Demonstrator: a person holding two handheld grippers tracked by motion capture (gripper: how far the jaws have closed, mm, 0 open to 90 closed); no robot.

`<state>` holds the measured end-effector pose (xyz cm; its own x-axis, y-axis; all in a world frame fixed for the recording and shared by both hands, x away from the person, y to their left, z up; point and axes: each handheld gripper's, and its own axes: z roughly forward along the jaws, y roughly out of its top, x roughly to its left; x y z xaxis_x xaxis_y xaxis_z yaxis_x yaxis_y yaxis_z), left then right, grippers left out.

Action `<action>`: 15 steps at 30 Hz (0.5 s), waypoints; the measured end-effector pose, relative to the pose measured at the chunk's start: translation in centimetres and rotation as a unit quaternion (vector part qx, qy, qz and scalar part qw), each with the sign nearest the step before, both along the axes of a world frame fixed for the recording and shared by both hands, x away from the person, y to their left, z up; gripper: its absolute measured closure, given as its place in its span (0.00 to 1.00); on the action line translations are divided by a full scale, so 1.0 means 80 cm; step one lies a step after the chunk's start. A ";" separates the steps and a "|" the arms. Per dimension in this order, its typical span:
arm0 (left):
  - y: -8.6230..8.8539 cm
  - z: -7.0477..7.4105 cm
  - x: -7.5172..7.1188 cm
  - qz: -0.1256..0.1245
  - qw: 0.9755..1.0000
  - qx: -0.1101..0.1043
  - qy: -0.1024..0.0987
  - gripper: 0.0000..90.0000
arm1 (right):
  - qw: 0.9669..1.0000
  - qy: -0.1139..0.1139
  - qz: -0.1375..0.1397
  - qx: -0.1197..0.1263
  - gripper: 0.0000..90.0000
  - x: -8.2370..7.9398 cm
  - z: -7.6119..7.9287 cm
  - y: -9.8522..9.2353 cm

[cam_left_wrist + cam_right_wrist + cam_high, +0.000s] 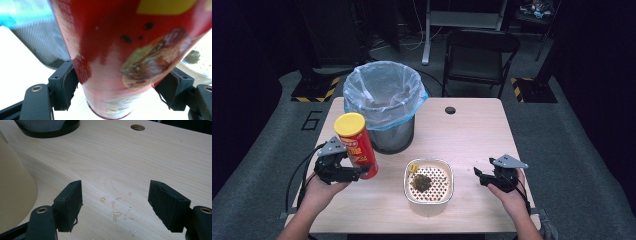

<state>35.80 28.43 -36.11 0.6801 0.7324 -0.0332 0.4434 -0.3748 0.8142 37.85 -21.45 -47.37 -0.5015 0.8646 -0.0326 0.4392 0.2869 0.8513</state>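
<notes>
Right now my left gripper (pixel 357 172) clamps the chip can (pixel 356 145) low beside the bin (pixel 384 107), my right gripper (pixel 486 177) gapes empty, so the top-heavy can could tip.

A pale wooden tabletop (pixel 472 135) stands on grey floor (pixel 562 135). Behind it, a black folding chair (pixel 482 55) sits in a dark room.

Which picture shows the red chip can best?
The high view: the whole chip can shows, yellow lid and all, held by the left gripper. The left gripper view shows its lower part close up. The right gripper view looks at the table.
</notes>
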 end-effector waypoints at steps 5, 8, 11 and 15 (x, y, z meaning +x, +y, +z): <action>-0.004 0.035 0.005 -0.001 1.000 -0.002 -0.005 0.27 | 1.000 0.001 0.004 -0.008 0.30 -0.002 -0.002 0.005; -0.007 0.055 0.008 -0.004 1.000 0.004 -0.003 0.27 | 1.000 0.004 0.005 -0.012 0.30 -0.002 -0.004 0.005; -0.009 0.081 0.010 -0.001 1.000 0.004 -0.008 0.27 | 1.000 0.006 0.001 -0.008 0.30 -0.001 -0.005 0.005; -0.013 0.110 0.011 0.002 1.000 0.007 -0.012 0.27 | 1.000 0.008 0.000 -0.009 0.31 -0.001 -0.007 0.004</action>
<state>36.71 27.41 -27.29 0.6779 0.7351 -0.0060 0.4248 -0.3852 0.8192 37.79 -21.14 -47.93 -0.5020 0.8640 -0.0402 0.4527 0.3021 0.8390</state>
